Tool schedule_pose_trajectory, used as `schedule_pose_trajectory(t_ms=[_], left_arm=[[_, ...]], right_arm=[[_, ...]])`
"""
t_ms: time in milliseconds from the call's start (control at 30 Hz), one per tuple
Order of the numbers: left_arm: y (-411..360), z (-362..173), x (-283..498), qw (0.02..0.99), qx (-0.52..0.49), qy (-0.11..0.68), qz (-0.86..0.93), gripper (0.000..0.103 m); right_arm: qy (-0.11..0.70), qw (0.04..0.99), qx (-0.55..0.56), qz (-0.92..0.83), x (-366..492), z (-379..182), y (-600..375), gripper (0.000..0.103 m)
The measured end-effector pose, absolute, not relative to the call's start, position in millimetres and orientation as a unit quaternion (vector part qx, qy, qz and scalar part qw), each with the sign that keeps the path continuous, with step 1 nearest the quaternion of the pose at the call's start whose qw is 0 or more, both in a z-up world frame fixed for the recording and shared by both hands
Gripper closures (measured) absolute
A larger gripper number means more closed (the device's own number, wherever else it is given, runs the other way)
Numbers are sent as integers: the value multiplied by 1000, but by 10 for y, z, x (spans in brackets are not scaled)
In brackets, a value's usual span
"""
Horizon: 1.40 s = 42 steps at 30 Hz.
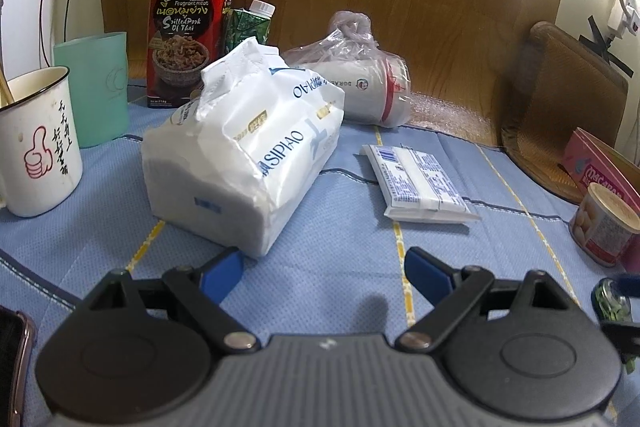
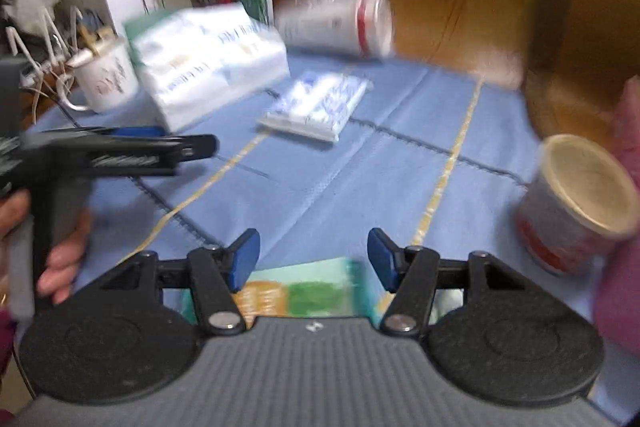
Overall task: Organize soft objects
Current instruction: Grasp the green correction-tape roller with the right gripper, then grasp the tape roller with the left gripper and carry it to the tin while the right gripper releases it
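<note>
A big white SIPIAO tissue pack (image 1: pixel 244 147) lies on the blue cloth just ahead of my left gripper (image 1: pixel 324 275), which stands open with nothing between its pads. A small flat white tissue packet (image 1: pixel 420 183) lies to the right of the big pack. The blurred right wrist view shows both, the big pack (image 2: pixel 208 63) and the small packet (image 2: pixel 316 107), farther off. My right gripper (image 2: pixel 313 259) is shut on a green and orange soft pack (image 2: pixel 312 287), whose edges meet both blue pads. A hand holds the left gripper (image 2: pixel 120 147) at the left of that view.
A white mug (image 1: pixel 36 143), a teal cup (image 1: pixel 96 87), a red tin (image 1: pixel 192 27) and a green carton (image 1: pixel 248 27) stand at the back left. A bagged white cup (image 1: pixel 360 83) lies behind. A round can (image 1: pixel 604 227) and a pink box (image 1: pixel 600 163) stand at the right.
</note>
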<state>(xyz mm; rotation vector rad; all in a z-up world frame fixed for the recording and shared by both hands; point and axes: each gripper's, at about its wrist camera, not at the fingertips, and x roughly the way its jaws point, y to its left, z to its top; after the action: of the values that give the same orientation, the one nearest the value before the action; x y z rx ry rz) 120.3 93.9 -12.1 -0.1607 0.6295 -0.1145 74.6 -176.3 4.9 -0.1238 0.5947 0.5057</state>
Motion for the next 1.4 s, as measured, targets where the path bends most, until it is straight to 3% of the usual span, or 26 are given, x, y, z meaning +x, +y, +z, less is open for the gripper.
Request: schedule_pose_trajectory(t_ms=[100,233,333,467,633,767,900,1067,1400], left_arm=[[920,-117,1195,948,-74,305,-57,12],[836,-101,1137,952,-57,297,-54,12],[772,-54,1015,948,-75,299,-75,12],[556,137,834,942,-97,299,-122,13],[110,361,785,916,-106,328,-204,18],[-371,355,765,884,-92,371,-269,21],[-814,215,773,855,-71,413,-304,21],[-1123,137,778,843,-68,424,-324,54],[-1865,786,966,853,-48,353,-382,59]], right_arm=[[232,954,-74,176,390,-12,-1946,23],[198,969,-94,113,200,-186,-1959,23],[224,966,-93,92,382,-274,-1936,27],[249,963,-11,101,522,-294,-2139,32],[256,962,-5,94,507,-372,-2189,57],[254,961,22,110,314,-402,-2374,61],[265,939,151,157,147,-429,-2745,61],[229,934,212,173,-59,-399,-2981,61],[107,975,168,102,-119,11,-3399,61]])
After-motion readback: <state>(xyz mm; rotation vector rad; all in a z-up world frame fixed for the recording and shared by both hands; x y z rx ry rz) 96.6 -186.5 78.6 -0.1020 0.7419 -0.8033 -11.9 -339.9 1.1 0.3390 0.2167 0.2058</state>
